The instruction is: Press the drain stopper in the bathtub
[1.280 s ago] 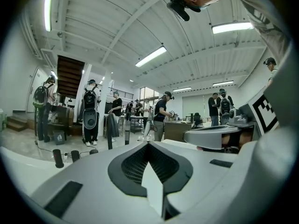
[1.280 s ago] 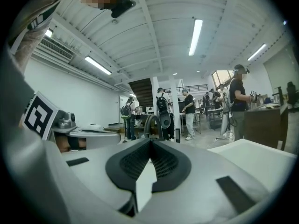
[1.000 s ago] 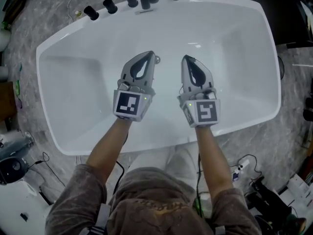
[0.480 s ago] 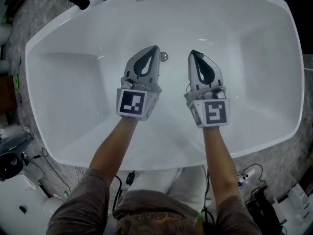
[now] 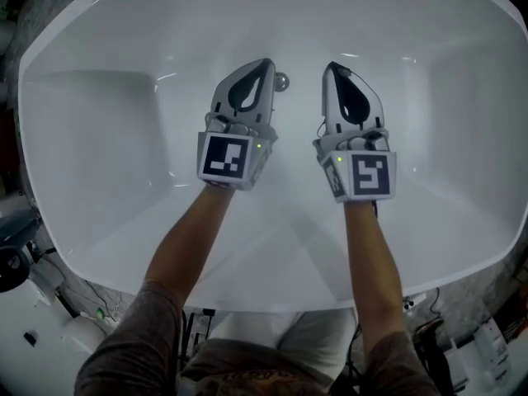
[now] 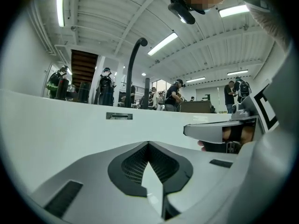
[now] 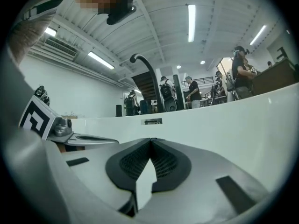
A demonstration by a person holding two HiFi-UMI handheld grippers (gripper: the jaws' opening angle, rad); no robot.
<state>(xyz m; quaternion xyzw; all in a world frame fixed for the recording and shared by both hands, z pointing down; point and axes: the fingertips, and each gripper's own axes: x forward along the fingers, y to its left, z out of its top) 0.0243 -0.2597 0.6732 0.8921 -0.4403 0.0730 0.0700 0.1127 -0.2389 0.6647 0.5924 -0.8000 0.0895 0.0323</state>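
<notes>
So, head view: white bathtub [image 5: 91, 180] fills the frame, w/ both grippers down inside it. A small round metal drain stopper [image 5: 281, 81] sits on the tub floor, just right of the left gripper [image 5: 265, 63] tip and between the two grippers; can't tell if they touch. The right gripper [image 5: 331, 67] lies alongside, tip near the stopper but apart from it.

Left gripper view: jaws pressed together at the tips, nothing between. Ahead is the tub wall w/ an overflow plate [image 6: 118, 116], a dark curved faucet [image 6: 133, 69] above the rim, people [image 6: 105, 85] standing in the bkgd, and the right gripper at the right edge.

Right gripper view: jaws likewise together, empty. Same plate and faucet ahead, left gripper at left.

The stopper shows in the head view only.
</notes>
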